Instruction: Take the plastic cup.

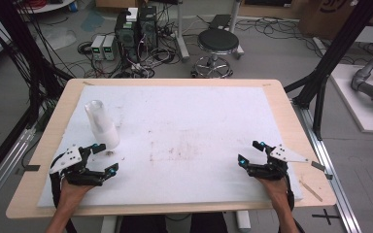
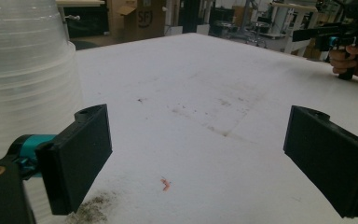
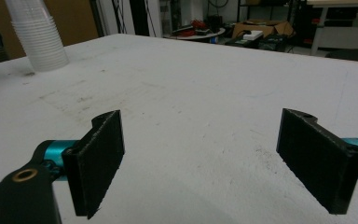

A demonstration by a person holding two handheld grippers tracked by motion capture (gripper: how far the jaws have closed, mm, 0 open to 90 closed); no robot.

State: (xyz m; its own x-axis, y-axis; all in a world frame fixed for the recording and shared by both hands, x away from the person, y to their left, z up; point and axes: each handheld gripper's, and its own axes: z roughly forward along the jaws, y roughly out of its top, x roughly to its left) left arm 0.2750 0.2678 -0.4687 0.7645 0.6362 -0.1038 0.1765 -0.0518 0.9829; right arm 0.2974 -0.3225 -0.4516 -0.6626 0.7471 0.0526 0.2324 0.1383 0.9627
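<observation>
Cups [image 1: 102,125], stacked upside down as 1 clear plastic tower, were seen on the white mat [image 1: 194,126] at the table's left, just beyond the left gripper [image 1: 104,158]. Nearest the person, both grippers were held low over the mat's front edge, well apart. Left gripper jaws were spread wide with nothing between them, the stack [image 2: 23,79] just beside 1 jaw. Right gripper [image 1: 250,152] jaws were likewise spread wide, nothing held, the stack [image 3: 36,35] far off across the mat. Farther back, a black stool [image 1: 217,41] and computer towers [image 1: 136,29] were seen on the floor.
</observation>
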